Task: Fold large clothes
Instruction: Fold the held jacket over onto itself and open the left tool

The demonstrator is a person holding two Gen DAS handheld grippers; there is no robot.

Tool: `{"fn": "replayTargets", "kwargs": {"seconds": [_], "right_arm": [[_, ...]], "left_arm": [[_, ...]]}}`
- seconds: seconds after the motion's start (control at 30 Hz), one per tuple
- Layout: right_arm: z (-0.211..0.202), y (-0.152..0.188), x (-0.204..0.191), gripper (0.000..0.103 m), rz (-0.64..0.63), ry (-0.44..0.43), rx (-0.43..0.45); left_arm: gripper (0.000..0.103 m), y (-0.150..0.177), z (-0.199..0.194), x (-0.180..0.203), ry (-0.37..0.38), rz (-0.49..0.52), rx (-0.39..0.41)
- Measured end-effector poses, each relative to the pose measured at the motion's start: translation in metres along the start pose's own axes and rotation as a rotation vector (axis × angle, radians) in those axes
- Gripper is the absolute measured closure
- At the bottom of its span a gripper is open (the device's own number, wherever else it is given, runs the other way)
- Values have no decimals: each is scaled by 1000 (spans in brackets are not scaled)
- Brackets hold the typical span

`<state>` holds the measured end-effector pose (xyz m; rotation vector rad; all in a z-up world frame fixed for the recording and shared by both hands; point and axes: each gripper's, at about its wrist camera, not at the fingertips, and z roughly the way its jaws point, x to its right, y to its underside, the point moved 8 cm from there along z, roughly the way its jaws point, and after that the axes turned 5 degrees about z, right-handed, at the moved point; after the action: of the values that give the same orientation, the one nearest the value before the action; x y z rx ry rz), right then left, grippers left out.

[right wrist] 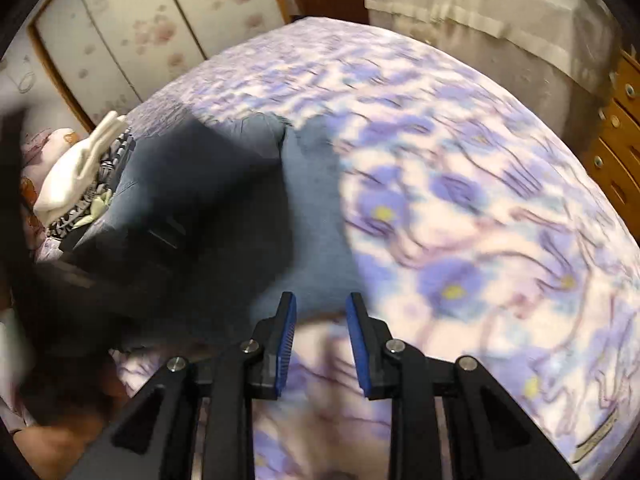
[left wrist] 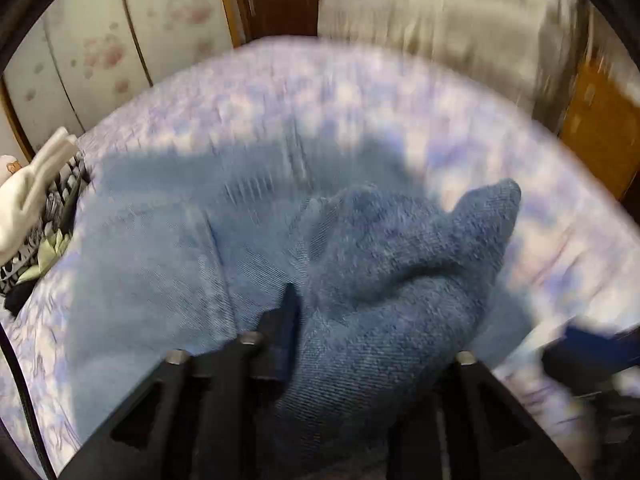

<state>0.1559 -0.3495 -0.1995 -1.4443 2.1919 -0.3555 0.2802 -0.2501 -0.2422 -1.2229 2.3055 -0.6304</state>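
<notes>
Right gripper (right wrist: 321, 306): black angular arms with ribbed blue pads; the jaws stand apart with nothing between them, above the bedspread beside the jeans' edge.
Left gripper (left wrist: 344, 312): same black frame; one dark blue pad shows, the other is buried under bunched denim. The cloth sits between the jaws, but whether the pads press on it cannot be told.
Jeans (left wrist: 168, 248): faded blue twill with a visible diagonal weave; most lies flat on the bed, and one part rises in a crumpled, two-peaked mound at the left gripper. From the right wrist view (right wrist: 316, 216) the visible strip is smooth and partly covered by a dark blurred shape.
Bedspread (right wrist: 460, 216): soft cotton-like cloth, white with violet flowers and yellow centres.
Pile (left wrist: 36, 200): a cream garment over striped black-and-white cloth, at the bed's left edge, touching the jeans.
Wardrobe (right wrist: 132, 32): pale flat panels with pink blossoms, wood-trimmed, behind the bed.
Drawers (right wrist: 624, 136): brown wood with round metal knobs, far right.
</notes>
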Motion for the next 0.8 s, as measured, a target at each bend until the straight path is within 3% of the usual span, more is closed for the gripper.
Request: {"fn": "replayTargets", "kwargs": {"seconds": [0.07, 0.1, 0.13, 0.3, 0.5, 0.6, 0.7, 0.8], "right_arm": [[-4, 1, 7, 77, 3, 3, 5], [-7, 1, 10, 77, 5, -2, 7], [-9, -1, 10, 77, 8, -16, 10], [-20, -10, 9, 77, 13, -75, 22], [-35, -29, -12, 61, 30, -208, 26], [-31, -35, -23, 55, 32, -250, -10], [-12, -34, -30, 50, 31, -243, -83], [6, -31, -37, 50, 12, -249, -130]], "left_arm": [[60, -6, -6, 6, 7, 29, 32], [41, -9, -10, 8, 53, 26, 26], [32, -10, -13, 8, 82, 18, 20], [31, -19, -67, -3, 206, -43, 36], [14, -4, -132, -62, 277, -239, 132], [12, 10, -127, -96, 210, -284, 111], [12, 34, -107, -129, 112, -324, 32], [12, 61, -84, -150, 119, -399, -52]]}}
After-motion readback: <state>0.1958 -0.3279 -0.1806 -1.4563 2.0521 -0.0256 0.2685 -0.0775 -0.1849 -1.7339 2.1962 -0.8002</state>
